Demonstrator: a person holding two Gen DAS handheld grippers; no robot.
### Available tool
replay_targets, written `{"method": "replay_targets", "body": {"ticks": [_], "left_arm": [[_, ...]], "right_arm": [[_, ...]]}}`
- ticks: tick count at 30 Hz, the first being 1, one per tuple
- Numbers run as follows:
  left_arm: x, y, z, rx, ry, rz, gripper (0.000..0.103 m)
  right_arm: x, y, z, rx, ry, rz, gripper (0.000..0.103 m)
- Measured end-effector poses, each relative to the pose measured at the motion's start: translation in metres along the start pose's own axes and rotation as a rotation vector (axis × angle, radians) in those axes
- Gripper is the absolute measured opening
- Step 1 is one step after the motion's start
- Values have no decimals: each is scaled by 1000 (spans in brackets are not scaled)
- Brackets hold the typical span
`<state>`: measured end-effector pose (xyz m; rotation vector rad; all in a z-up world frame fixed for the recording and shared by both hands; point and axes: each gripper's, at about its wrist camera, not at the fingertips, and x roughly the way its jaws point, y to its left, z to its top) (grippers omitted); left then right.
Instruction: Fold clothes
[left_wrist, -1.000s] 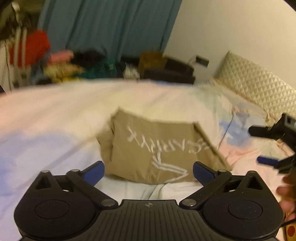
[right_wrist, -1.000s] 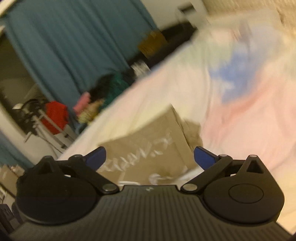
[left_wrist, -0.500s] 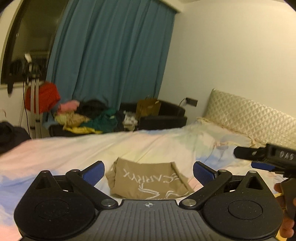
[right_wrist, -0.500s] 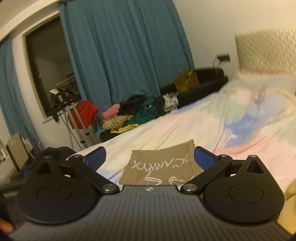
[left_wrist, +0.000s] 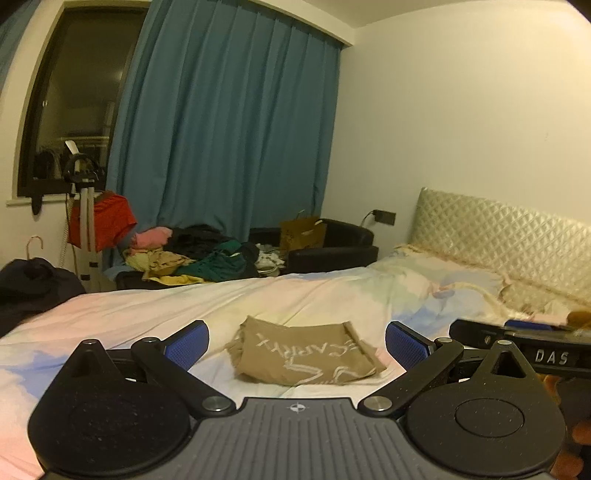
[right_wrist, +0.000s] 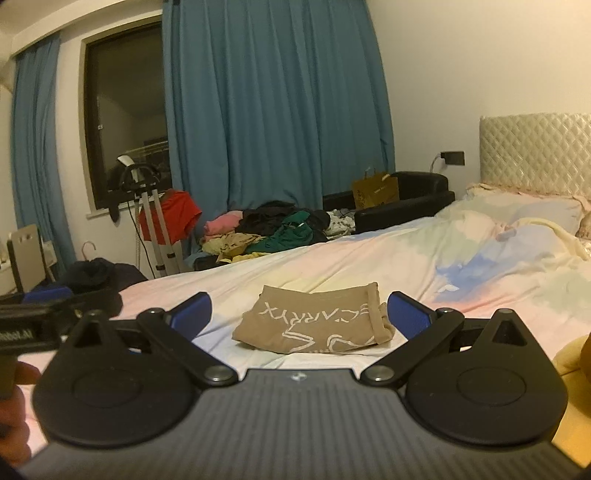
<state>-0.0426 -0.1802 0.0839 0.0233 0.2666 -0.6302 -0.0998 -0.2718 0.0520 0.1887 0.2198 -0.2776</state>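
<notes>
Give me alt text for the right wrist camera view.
A folded tan shirt with white lettering lies on a pastel bedspread, framed by the open right gripper, which touches nothing. Behind are blue curtains and a clothes pile.

Left gripper (left_wrist: 297, 345): black ribbed body, blue textured pads (left_wrist: 188, 343), silver screws.
Right gripper (right_wrist: 298, 314): same build; white "DAS" lettering.
</notes>
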Motion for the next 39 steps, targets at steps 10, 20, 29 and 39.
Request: {"method": "replay_targets", "body": {"ticks": [10,20,29,39], "left_arm": [[-2,9,-30,51,-47,70,102],[4,21,-43,-18,5,83,102],[6,21,-44,11,21,106,102],[0,28,-48,4,26,106,102]], "right_arm": [[10,13,-42,-79,5,-25,103],[21,13,-51,-62,12,-53,103],[20,12,-51,-50,21,-44,103],[23,9,-52,-32,35,-46,103]]}}
